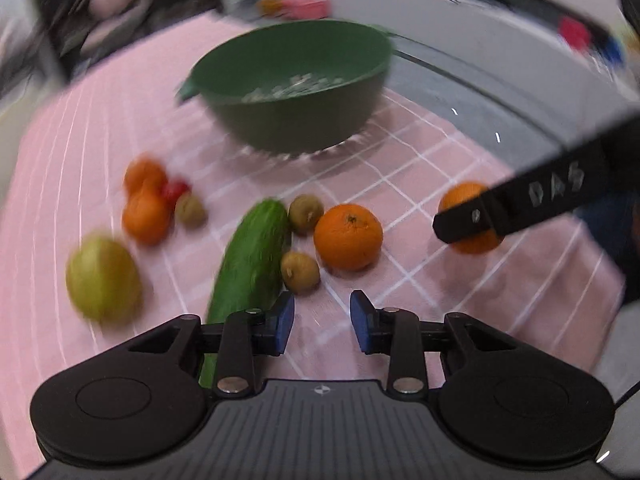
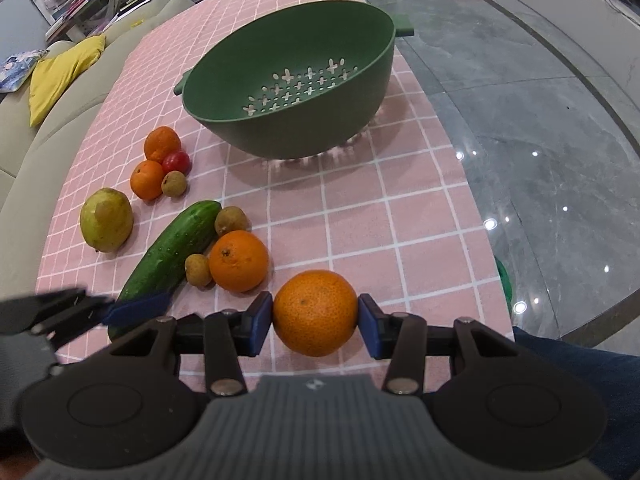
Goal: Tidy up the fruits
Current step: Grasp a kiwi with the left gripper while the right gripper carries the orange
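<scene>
My right gripper [image 2: 315,320] is shut on an orange [image 2: 315,311], holding it at the near edge of the pink checked cloth; it also shows in the left wrist view [image 1: 464,200] behind a black finger [image 1: 512,204]. My left gripper [image 1: 322,320] is open and empty, above the cloth beside the cucumber [image 1: 248,272]. A green colander [image 2: 288,80] stands empty at the far end. On the cloth lie another orange [image 2: 239,260], two small oranges [image 2: 148,179], a red tomato [image 2: 176,161], a yellow-green guava [image 2: 106,219], the cucumber [image 2: 176,244] and three small brown fruits [image 2: 197,269].
The cloth [image 2: 400,220] ends at the right over a glossy grey floor [image 2: 540,128]. A beige sofa with a yellow cushion [image 2: 60,72] lies along the left side. The left gripper's blue pad [image 2: 136,308] reaches in at the lower left.
</scene>
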